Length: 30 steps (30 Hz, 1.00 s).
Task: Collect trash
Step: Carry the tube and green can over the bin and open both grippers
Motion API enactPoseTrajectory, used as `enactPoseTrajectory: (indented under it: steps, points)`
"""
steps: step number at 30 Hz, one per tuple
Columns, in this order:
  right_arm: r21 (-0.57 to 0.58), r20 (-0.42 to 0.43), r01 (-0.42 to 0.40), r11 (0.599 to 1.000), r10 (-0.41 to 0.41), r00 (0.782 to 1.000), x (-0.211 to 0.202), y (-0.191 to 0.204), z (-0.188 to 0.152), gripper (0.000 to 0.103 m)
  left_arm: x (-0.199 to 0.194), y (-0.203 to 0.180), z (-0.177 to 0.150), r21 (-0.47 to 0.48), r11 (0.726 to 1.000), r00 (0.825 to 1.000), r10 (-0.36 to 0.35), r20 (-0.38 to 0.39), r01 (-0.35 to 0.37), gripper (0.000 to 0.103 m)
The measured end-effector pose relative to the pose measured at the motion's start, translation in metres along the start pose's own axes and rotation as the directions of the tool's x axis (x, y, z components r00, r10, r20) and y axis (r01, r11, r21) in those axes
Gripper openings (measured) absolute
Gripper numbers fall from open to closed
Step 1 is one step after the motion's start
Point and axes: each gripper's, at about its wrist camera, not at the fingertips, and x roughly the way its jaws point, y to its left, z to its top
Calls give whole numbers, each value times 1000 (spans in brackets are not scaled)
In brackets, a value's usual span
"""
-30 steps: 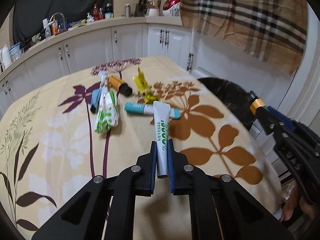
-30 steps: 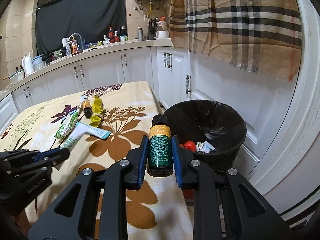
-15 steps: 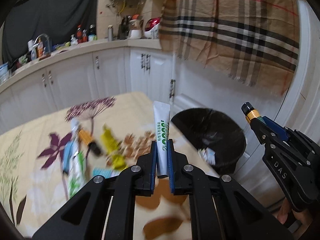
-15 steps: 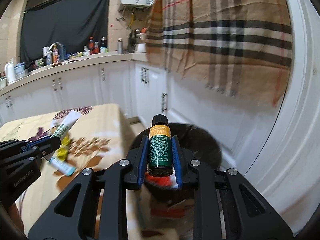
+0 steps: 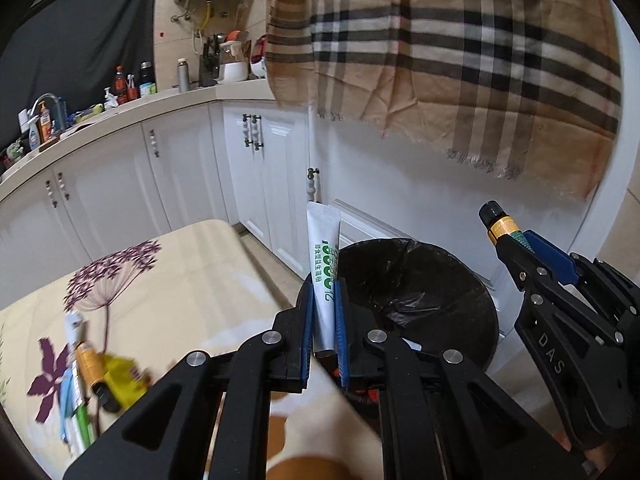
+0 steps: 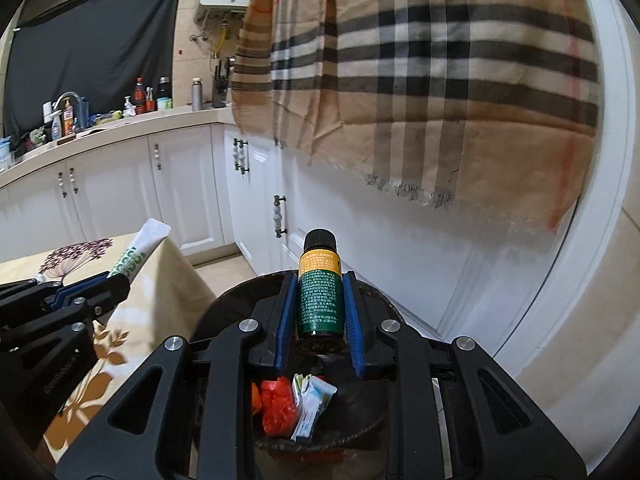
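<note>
My left gripper [image 5: 323, 292] is shut on a white tube with green print [image 5: 325, 264], held upright at the near rim of the black-lined trash bin [image 5: 432, 280]. My right gripper [image 6: 319, 280] is shut on a small dark green bottle [image 6: 319, 296] with an orange label band and black cap, directly above the bin [image 6: 360, 436]. Inside the bin lie a red wrapper [image 6: 276, 404] and a white-blue packet [image 6: 314, 404]. The right gripper with its bottle [image 5: 500, 226] shows at the right of the left wrist view. The left gripper's tube [image 6: 136, 254] shows at the left of the right wrist view.
The floral-cloth table [image 5: 168, 280] carries more litter at its left: an orange bottle [image 5: 90, 368], a yellow wrapper [image 5: 124, 380], tubes [image 5: 72, 396]. White cabinets [image 5: 256, 184] stand behind the bin, and a plaid cloth [image 5: 460, 60] hangs over the white wall above it.
Both grippers swung right, off the table toward the bin, each keeping its item. The right gripper's bottle now hangs over the bin opening; the table litter slid to the left edge of view.
</note>
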Motion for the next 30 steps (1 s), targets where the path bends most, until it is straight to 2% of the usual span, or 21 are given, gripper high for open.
enactPoseTrajectory:
  steps: [10,13,14,16,24,30]
  points:
    - [31,-55,24,999,-22,998,48,-10,-9,23,57,-14,12,18,1000,996,-3,-84,4,15]
    - [31,-72,29,999,-27,997,60,-10,-12,27,69,-17,13,21,1000,992,-11,-127,14,23]
    - [33,-76,30,999,-28,997,64,-11,-12,32,71,-16,13,15,1000,991,-12,-135,14,27]
    - [42,-83,33,999,-29,996,68,-11,-15,33,71,-12,15,-6,1000,991,-14,-133,13,43]
    - [48,-90,15,999,-10,996,60,-10,-15,33,57,3,17,-44,999,993,-5,-114,0,46]
    - [30,-79,-23,999,25,997,37,4,-11,33,23,28,10,-73,997,996,32,-87,-39,49]
